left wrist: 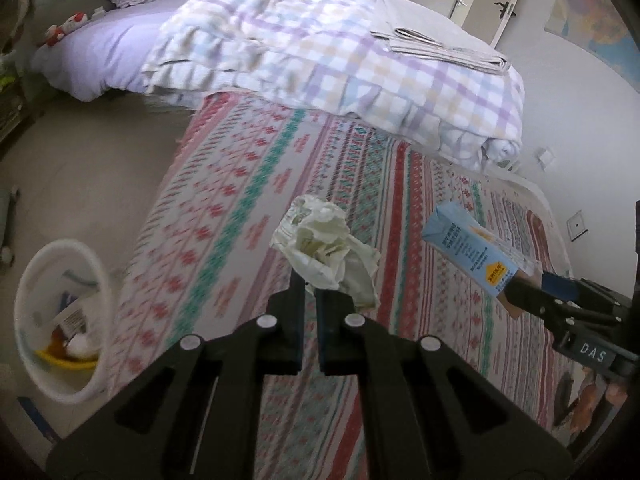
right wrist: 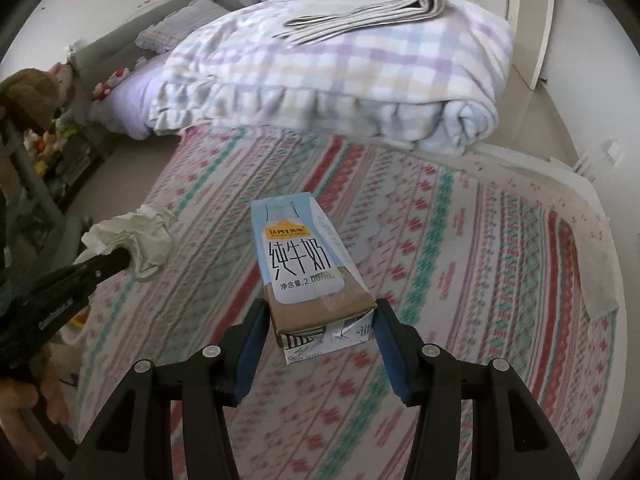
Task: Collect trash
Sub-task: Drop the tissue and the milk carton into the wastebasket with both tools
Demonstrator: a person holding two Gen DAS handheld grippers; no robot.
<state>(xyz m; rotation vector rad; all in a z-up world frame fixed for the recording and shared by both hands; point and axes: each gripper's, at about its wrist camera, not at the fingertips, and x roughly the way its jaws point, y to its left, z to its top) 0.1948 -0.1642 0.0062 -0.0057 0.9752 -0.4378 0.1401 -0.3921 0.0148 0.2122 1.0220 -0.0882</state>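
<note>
My left gripper [left wrist: 310,286] is shut on a crumpled white paper wad [left wrist: 328,246], held in the air above the patterned bedspread [left wrist: 240,184]. In the right wrist view the same paper wad [right wrist: 140,236] hangs at the left from the left gripper [right wrist: 120,260]. My right gripper [right wrist: 320,316] is shut on a light-blue milk carton [right wrist: 304,260], its blue pads pressing both sides of the carton's brown lower end. The milk carton [left wrist: 468,248] shows at the right of the left wrist view, gripped by the right gripper [left wrist: 528,284].
A white waste bin [left wrist: 60,320] with some trash inside stands on the floor left of the bed. A folded checked quilt [left wrist: 340,60] with a striped cloth [left wrist: 440,48] lies further up the bed. Soft toys [right wrist: 44,120] crowd a shelf at left.
</note>
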